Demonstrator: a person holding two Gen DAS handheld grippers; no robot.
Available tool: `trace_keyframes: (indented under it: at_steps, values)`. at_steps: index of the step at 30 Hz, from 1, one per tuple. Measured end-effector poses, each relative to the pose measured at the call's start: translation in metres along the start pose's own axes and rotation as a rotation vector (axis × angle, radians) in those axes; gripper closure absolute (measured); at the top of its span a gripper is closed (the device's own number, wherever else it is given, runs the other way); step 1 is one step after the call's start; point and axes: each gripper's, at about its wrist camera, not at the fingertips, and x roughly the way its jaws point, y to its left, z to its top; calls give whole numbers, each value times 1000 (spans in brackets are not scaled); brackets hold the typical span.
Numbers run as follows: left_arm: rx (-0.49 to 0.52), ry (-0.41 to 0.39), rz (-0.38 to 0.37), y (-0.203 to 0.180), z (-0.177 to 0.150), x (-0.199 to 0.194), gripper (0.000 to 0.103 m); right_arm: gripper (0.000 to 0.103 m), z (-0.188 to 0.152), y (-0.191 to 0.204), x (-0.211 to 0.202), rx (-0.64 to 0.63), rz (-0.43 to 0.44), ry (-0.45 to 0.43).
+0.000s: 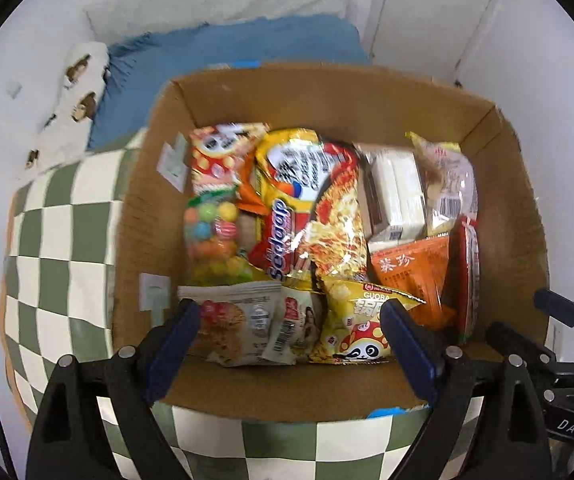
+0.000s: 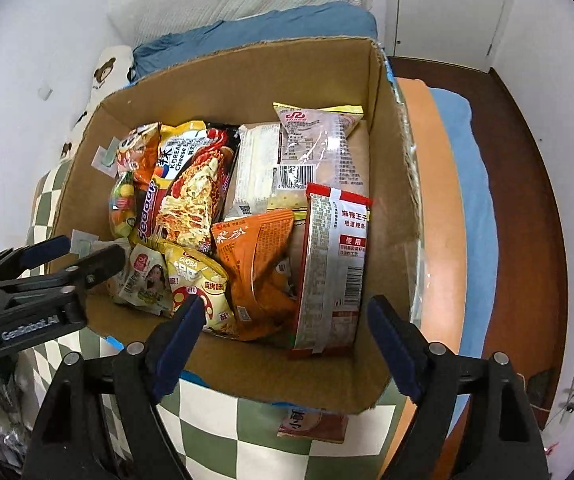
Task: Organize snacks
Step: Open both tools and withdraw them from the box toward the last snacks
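A cardboard box (image 1: 327, 92) (image 2: 391, 128) holds several snack packs: a candy bag (image 1: 211, 236), a Sedaap noodle pack (image 1: 307, 208) (image 2: 191, 188), a white pack (image 1: 397, 192), an orange pack (image 1: 411, 276) (image 2: 259, 256), a yellow Guoba pack (image 1: 359, 320) (image 2: 199, 280) and a red-and-white pack (image 2: 333, 264) upright at the right. My left gripper (image 1: 289, 316) is open and empty above the box's near edge; it also shows in the right wrist view (image 2: 75, 252). My right gripper (image 2: 283, 312) is open and empty over the near right corner.
The box rests on a green-and-white checkered cushion (image 1: 59, 240) (image 2: 255, 428). A blue blanket (image 1: 227, 48) and a bear-print pillow (image 1: 75, 92) lie behind. A snack pack (image 2: 313, 422) pokes out under the box's front. A dark wooden bed frame (image 2: 527, 208) runs at right.
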Motion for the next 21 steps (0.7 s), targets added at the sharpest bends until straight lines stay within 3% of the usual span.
trace_keyframes:
  at_steps: [12,21]
  values:
    - [-2,-180,25,3,-36,-49,11,7,-23,10,-56,9,-33,-157]
    - [-4,-289,-10,1,-65,-98,11,4,-60,27,-115,-22,-70,-292]
